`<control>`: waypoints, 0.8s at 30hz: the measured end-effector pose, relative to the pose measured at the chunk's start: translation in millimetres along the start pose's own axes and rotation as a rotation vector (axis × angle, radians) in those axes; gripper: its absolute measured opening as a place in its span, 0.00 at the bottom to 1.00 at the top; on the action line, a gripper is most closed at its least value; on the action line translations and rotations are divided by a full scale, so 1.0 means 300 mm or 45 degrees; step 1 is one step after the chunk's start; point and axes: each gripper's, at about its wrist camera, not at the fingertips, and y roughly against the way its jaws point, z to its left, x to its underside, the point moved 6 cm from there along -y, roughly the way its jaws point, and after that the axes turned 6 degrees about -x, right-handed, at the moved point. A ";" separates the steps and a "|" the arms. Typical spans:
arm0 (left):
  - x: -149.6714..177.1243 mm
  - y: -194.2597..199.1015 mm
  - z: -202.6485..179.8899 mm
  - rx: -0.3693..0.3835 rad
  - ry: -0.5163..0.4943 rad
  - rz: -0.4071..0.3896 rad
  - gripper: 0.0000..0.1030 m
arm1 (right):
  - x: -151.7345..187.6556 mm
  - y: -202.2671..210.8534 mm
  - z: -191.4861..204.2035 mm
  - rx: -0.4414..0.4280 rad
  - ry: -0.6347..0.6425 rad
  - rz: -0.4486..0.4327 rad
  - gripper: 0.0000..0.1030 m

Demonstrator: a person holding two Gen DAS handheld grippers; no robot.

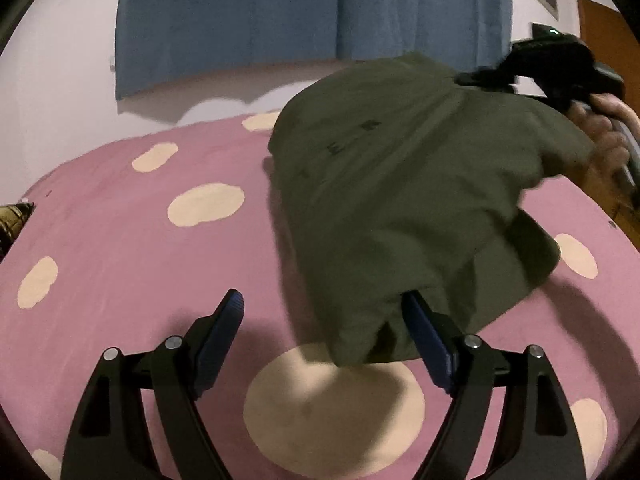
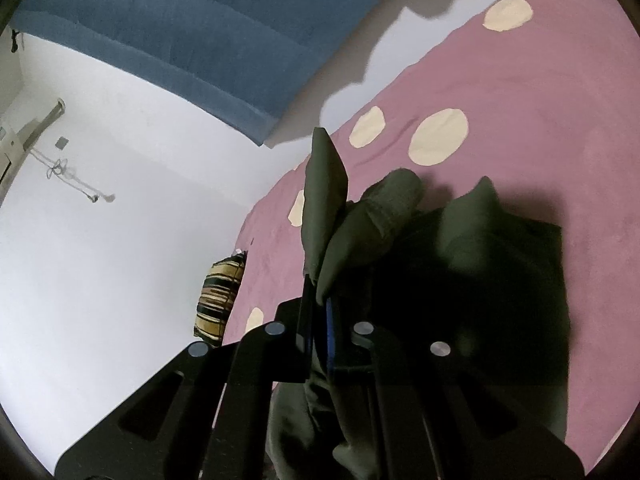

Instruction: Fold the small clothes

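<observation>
A dark olive-green garment [image 1: 400, 184] lies partly lifted on a pink bed cover with cream spots [image 1: 120, 240]. My right gripper [image 1: 560, 72], held by a hand, pulls its far edge up at the upper right. In the right wrist view that gripper [image 2: 318, 288] is shut on a fold of the garment [image 2: 324, 184], which sticks up past the fingertips. The rest of the cloth [image 2: 480, 260] hangs dark below it. My left gripper [image 1: 320, 296] stands open and low over the cover. The garment's near corner droops between its fingers, against the right finger [image 1: 424, 328].
A blue curtain [image 1: 280, 20] hangs on the white wall behind the bed. A striped cushion [image 2: 220, 300] sits at the bed's edge. A brown door [image 1: 604, 32] is at the far right. Bare pink cover [image 2: 520, 80] stretches to the left of the garment.
</observation>
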 end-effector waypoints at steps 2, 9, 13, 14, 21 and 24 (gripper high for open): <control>-0.007 -0.004 0.002 0.032 0.010 -0.001 0.79 | 0.007 0.022 -0.035 0.007 -0.016 -0.013 0.04; 0.004 -0.047 -0.028 0.030 -0.062 0.025 0.81 | 0.077 0.080 -0.286 0.078 -0.185 -0.046 0.04; 0.012 -0.076 -0.037 0.045 -0.058 0.066 0.81 | 0.120 0.071 -0.393 0.091 -0.257 -0.051 0.04; 0.015 -0.085 -0.037 0.033 -0.063 0.077 0.81 | 0.130 0.066 -0.420 0.103 -0.261 -0.051 0.04; 0.030 -0.117 -0.018 0.017 -0.018 0.133 0.82 | 0.157 0.064 -0.472 -0.013 -0.391 -0.075 0.10; 0.039 -0.119 -0.021 0.006 -0.013 0.149 0.82 | 0.166 0.136 -0.431 -0.041 -0.390 -0.112 0.30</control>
